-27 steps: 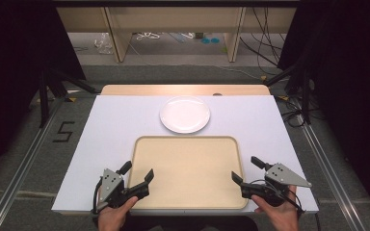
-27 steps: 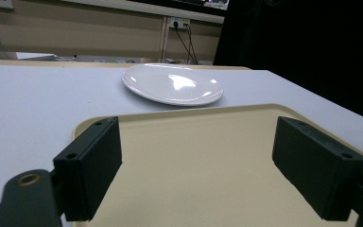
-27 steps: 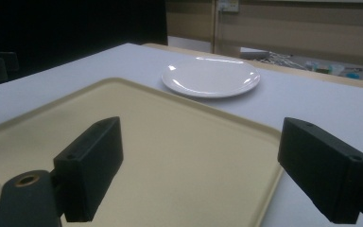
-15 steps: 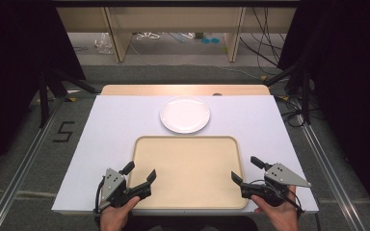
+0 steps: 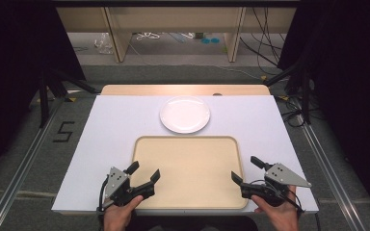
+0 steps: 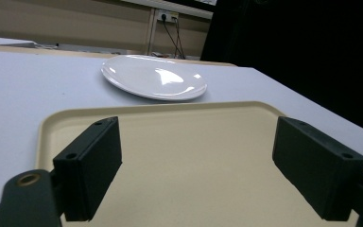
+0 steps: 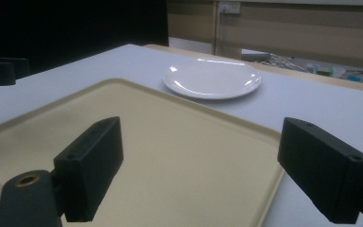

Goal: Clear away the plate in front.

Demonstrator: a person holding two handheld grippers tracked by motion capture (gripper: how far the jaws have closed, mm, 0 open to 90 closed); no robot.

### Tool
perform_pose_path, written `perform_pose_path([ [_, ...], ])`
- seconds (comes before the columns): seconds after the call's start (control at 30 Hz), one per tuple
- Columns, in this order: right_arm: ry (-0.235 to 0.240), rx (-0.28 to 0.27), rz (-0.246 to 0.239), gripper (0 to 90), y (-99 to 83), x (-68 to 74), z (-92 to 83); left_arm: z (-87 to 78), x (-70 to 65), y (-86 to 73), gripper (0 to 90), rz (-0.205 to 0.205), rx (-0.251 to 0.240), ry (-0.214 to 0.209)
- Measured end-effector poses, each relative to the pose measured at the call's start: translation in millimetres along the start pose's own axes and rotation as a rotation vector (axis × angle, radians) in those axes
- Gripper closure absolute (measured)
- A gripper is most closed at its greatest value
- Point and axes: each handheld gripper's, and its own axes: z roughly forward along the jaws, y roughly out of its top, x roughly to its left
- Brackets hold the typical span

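From above, the left hand-held gripper (image 5: pixel 144 172) and right hand-held gripper (image 5: pixel 244 169) flank the tray's (image 5: pixel 188 144) near corners, jaws apart, empty. Left gripper view: plate (image 6: pixel 153 82) lies just beyond the tray. Right gripper view: one-sided tray lifting could tip it.

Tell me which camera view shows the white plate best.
The high view: the white plate appears whole and round, lying on the white tabletop just beyond the beige tray. The left gripper view and right gripper view show it at a low angle, flattened to an oval past the tray's far edge.
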Motion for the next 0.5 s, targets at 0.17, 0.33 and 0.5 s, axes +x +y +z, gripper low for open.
perform_pose_path([
  [0.17, 0.011, -0.010, -0.002, 15.9, 0.1, 0.0, 0.1, 7.4, -3.9, -1.9, 15.9, -0.011, 0.018, -0.030],
  [0.33, 0.011, -0.006, -0.002, 15.9, -0.1, 0.1, 0.1, 16.1, -5.6, -0.7, 15.9, -0.050, 0.031, -0.077],
  [0.5, 0.018, -0.007, -0.003, 15.9, 0.2, -0.3, -0.3, 22.9, -7.3, 0.6, 15.9, -0.079, 0.042, -0.101],
])
